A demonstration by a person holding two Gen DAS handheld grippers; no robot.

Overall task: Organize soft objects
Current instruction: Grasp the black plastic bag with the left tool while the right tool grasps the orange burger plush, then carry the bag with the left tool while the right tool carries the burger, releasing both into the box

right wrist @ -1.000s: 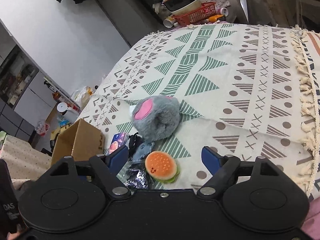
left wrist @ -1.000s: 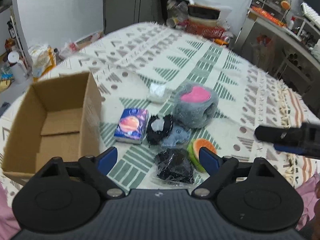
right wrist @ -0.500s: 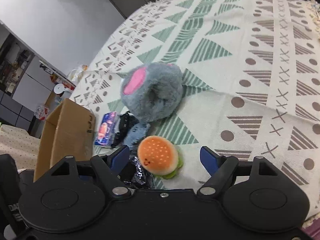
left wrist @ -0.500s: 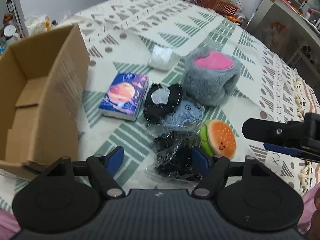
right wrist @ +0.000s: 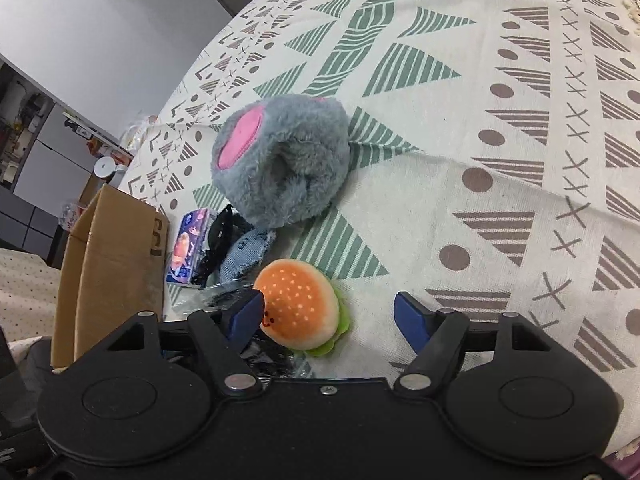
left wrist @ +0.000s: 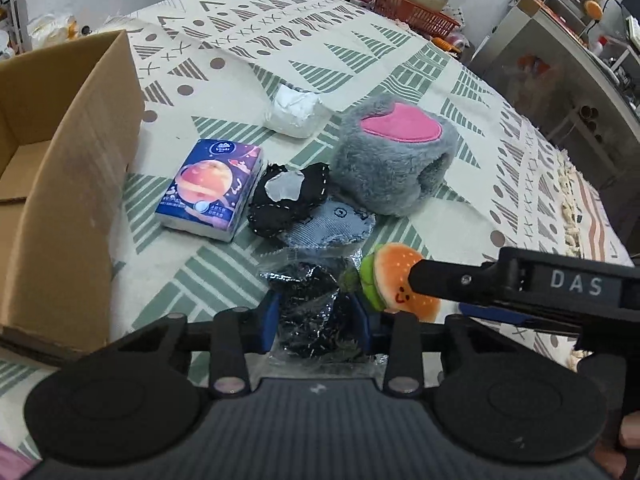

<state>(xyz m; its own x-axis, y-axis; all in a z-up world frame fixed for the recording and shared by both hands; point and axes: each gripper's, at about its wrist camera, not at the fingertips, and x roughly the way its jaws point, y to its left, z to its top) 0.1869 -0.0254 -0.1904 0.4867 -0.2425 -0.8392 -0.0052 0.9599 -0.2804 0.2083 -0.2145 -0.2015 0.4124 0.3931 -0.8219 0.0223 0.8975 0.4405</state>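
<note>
My left gripper (left wrist: 318, 320) has its blue pads on both sides of a clear bag of black shiny stuff (left wrist: 316, 312) lying on the patterned cloth; the pads touch the bag. My right gripper (right wrist: 332, 312) is open around a plush hamburger (right wrist: 300, 304), which lies between the jaws close to the left pad. In the left wrist view the hamburger (left wrist: 390, 276) sits right of the bag, partly behind the right gripper's finger. Beyond lie a grey plush with a pink patch (left wrist: 394, 160), a black fabric piece (left wrist: 288, 196), a denim piece (left wrist: 328, 232), a tissue pack (left wrist: 212, 188) and a white wad (left wrist: 296, 112).
An open cardboard box (left wrist: 76, 176) stands at the left, also in the right wrist view (right wrist: 108, 264). A red basket (left wrist: 416, 12) and shelves stand beyond the table's far edge. The cloth's fringed edge (left wrist: 570, 204) runs along the right.
Both grippers moved forward and down. The left jaws narrowed from wide open onto the bag. The right gripper came around the hamburger.
</note>
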